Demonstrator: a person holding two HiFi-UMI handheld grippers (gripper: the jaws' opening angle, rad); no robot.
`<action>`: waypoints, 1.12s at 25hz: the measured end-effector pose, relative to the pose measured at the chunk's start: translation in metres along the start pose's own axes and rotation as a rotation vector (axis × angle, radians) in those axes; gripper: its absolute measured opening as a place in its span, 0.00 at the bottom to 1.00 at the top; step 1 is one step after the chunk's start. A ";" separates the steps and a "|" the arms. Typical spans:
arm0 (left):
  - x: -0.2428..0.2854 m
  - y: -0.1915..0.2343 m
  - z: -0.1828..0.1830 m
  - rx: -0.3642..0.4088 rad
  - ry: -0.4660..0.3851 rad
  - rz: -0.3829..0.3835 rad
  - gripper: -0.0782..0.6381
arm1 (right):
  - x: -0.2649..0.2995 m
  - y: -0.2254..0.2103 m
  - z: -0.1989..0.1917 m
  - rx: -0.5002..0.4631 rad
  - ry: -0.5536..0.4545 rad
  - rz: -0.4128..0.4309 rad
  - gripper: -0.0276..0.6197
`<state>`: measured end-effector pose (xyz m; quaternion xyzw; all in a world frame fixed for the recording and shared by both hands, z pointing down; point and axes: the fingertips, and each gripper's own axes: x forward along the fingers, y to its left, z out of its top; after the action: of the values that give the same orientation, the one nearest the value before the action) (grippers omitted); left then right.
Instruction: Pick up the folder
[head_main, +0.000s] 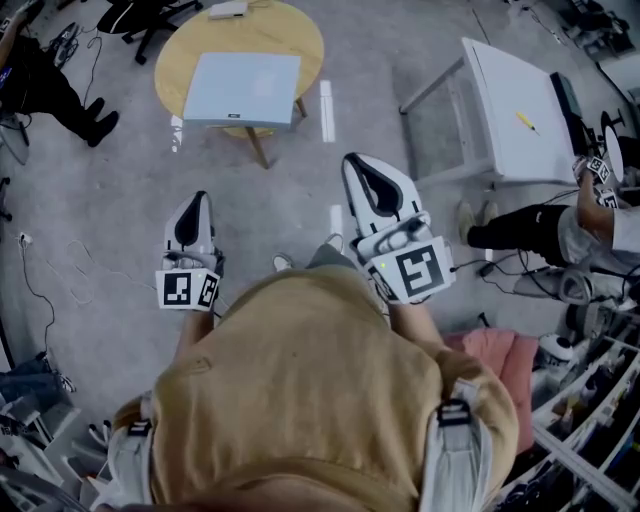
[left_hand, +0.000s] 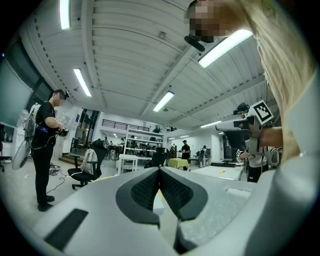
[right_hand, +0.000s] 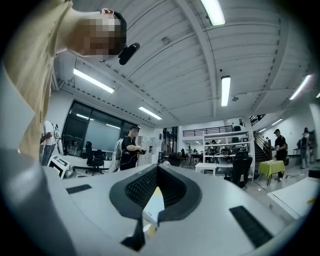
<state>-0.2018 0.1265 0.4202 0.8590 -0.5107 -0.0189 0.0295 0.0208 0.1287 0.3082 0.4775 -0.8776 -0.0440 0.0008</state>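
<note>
The folder (head_main: 243, 88) is a flat, pale blue-grey rectangle (a small dark mark sits near its near edge). It lies on the round wooden table (head_main: 290, 30), well ahead of both grippers. The left gripper (head_main: 199, 198) and right gripper (head_main: 352, 160) are both closed and empty.

Your head view is evenly but dimly lit, with a cool, washed-out cast, soft shadows on the floor (head_main: 120, 230) and straight lines bowing toward the edges. In your gripper views the ceiling strip lights (left_hand: 227, 46) blow out to white glare. The left gripper (left_hand: 159, 170) and right gripper (right_hand: 157, 169) loom soft and out of focus close to the lens, and the fisheye corners fall to black.
</note>
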 end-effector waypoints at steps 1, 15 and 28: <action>0.003 0.000 -0.002 -0.007 0.004 -0.003 0.11 | 0.000 -0.003 -0.001 0.001 0.004 -0.005 0.04; 0.097 -0.005 -0.018 -0.059 0.076 0.088 0.11 | 0.062 -0.104 -0.019 0.064 -0.037 0.089 0.04; 0.198 0.000 -0.016 -0.096 0.096 0.303 0.11 | 0.136 -0.224 -0.031 0.134 -0.060 0.234 0.04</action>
<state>-0.1064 -0.0469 0.4358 0.7697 -0.6309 0.0024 0.0975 0.1362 -0.1088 0.3159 0.3694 -0.9278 0.0008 -0.0522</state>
